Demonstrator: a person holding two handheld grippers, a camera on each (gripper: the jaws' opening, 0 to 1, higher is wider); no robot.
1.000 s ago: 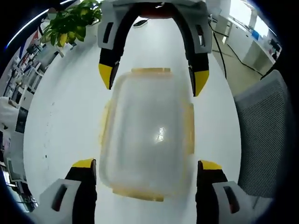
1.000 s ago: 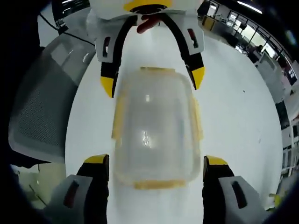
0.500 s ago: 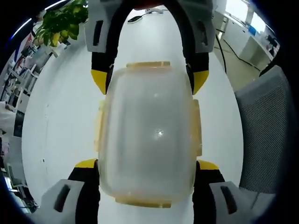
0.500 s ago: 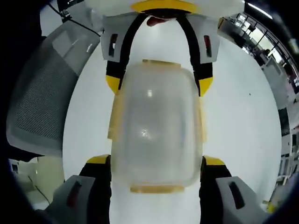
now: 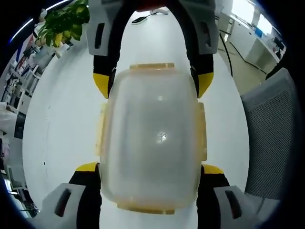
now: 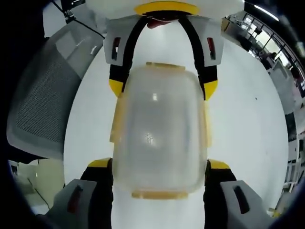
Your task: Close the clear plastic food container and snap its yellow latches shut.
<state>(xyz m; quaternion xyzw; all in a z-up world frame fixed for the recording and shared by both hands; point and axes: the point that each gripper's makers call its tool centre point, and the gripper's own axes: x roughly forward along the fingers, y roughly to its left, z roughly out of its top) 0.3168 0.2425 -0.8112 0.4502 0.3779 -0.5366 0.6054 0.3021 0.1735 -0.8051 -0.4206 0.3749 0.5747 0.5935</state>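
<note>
In the left gripper view, the clear plastic container [image 5: 151, 143] sits lid-on upon the white table [image 5: 62, 119], and serves as the landmark. The left gripper [image 5: 150, 179] straddles its near end, jaws spread with a yellow tip just beside each long side, whether touching I cannot tell. At the container's far end the right gripper [image 5: 152, 83] does the same, its tips flanking the far corners. Yellow latches [image 5: 199, 131] show along both long sides and at both short ends; whether they are snapped down cannot be told. A potted plant [image 5: 59, 24] stands well beyond the container, a mesh chair [image 5: 267, 138] off to its side. In the right gripper view, the container [image 6: 157, 136] lies between the right gripper's [image 6: 159, 179] spread jaws, the left gripper [image 6: 163, 88] bracketing its far end; a chair [image 6: 43, 95] stands beside the table [image 6: 238, 124]. The two grippers probably frame the container to steady it from both ends, so the side latches can be pressed inward without it sliding.
</note>
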